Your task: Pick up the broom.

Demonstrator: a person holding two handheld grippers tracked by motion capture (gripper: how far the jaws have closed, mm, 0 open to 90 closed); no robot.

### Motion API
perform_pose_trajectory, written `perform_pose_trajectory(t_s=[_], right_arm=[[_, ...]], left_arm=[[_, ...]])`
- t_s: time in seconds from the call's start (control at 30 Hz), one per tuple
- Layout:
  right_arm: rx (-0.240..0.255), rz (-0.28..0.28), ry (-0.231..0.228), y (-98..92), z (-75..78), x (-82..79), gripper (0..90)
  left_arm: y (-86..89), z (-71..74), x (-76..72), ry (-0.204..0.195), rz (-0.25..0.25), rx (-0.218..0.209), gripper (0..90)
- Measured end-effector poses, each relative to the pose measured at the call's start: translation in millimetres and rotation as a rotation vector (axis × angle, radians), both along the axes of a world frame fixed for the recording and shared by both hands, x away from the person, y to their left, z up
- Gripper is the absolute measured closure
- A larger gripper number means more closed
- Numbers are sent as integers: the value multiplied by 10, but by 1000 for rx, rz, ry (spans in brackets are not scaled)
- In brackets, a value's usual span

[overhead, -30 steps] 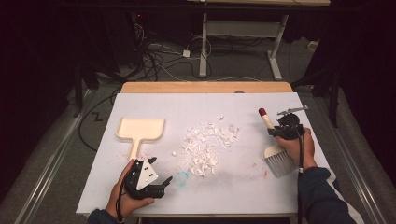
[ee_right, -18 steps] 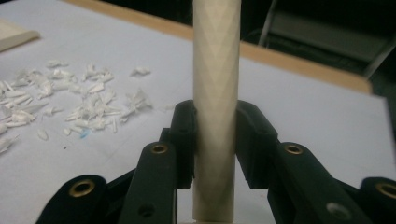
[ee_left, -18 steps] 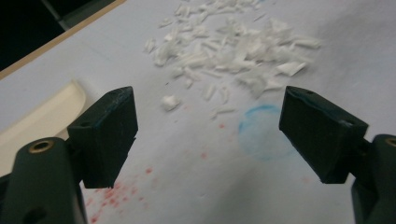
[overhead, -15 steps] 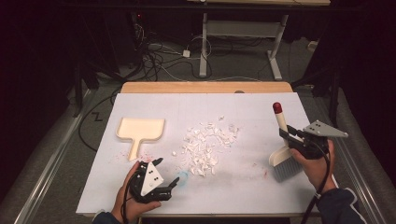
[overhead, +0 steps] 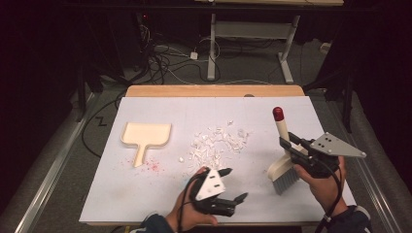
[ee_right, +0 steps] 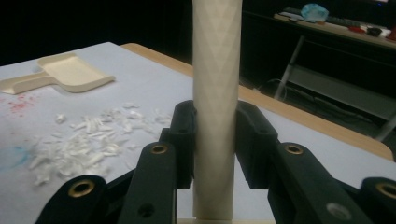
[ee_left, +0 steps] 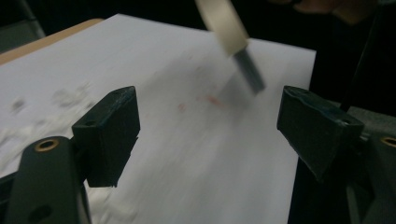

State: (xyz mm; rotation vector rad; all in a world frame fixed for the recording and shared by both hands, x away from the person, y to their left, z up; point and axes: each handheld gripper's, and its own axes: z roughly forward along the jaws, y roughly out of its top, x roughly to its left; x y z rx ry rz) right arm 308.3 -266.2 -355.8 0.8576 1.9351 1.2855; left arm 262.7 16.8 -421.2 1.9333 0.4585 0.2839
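A cream brush (overhead: 282, 170) with a red-tipped handle and grey bristles hangs tilted over the right side of the white table (overhead: 145, 199). My right gripper (overhead: 287, 143) is shut on its handle; in the right gripper view the pale handle (ee_right: 217, 84) stands upright between the pads of that gripper (ee_right: 215, 135). My left gripper (overhead: 236, 184) lies near the front edge, pointing right towards the brush. Its jaws have just been closing a little, but they stand open with nothing between them (ee_left: 210, 112). Beyond them the brush (ee_left: 233, 32) shows blurred. White scraps (overhead: 216, 143) lie mid-table.
A cream dustpan (overhead: 145, 136) lies at the left of the table, handle towards me, with red specks beside it; it also shows far left as the dustpan (ee_right: 70, 72). Cables and metal desk legs (overhead: 286, 53) stand on the dark floor behind the table.
My left gripper has slid right along the front edge, to just below the scraps. My right gripper has lifted the brush off the table and tipped its handle up.
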Motion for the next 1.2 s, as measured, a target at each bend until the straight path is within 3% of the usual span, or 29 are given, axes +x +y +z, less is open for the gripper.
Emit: perform_pose_trajectory(t_s=[0.07,0.1,0.13,0.2,0.23,0.33,0.47,0.6,0.63,0.67,0.73,0.9,0.93,0.97,1.03,1.07,1.13,1.17,1.2], right_arm=[[-5,12,-5,69,13,-13,714],[4,16,-18,197,30,-36,714],[22,27,-14,250,38,-36,714],[39,45,7,305,47,-23,714],[70,49,5,409,55,-19,714],[64,52,-27,559,46,-48,713],[51,84,-20,669,17,-80,711],[48,96,-24,665,10,-109,708],[42,128,-22,635,20,-113,697],[41,139,-21,613,23,-113,682],[35,196,-31,553,29,-109,606],[-13,326,-49,362,62,-123,498],[-36,372,-34,326,61,-117,483],[-36,372,-34,326,61,-117,483],[-87,449,5,250,0,-125,473],[-87,449,5,250,0,-125,473],[-141,524,77,269,-115,-127,444],[-141,524,77,269,-115,-127,444],[-179,587,139,333,-199,-119,428]], left_arm=[[-174,25,75,26,-1,-38,202],[-229,23,127,61,5,-74,224],[-306,0,231,115,38,-112,231],[-329,-13,275,121,59,-120,252],[-339,-38,357,153,92,-156,322],[-302,-63,426,162,114,-182,408],[-232,-80,461,164,98,-190,594],[-155,-72,481,145,83,-152,641],[-138,-64,479,140,78,-142,643],[-115,-41,475,115,58,-104,644],[-95,-32,480,111,35,-92,645],[47,21,495,96,-68,-3,645],[128,51,484,88,-117,28,645],[128,51,484,88,-117,28,645],[206,78,451,79,-160,52,644],[241,89,430,72,-176,65,644],[326,112,369,52,-212,89,644],[326,112,369,52,-212,89,644],[346,114,359,58,-226,93,644]])
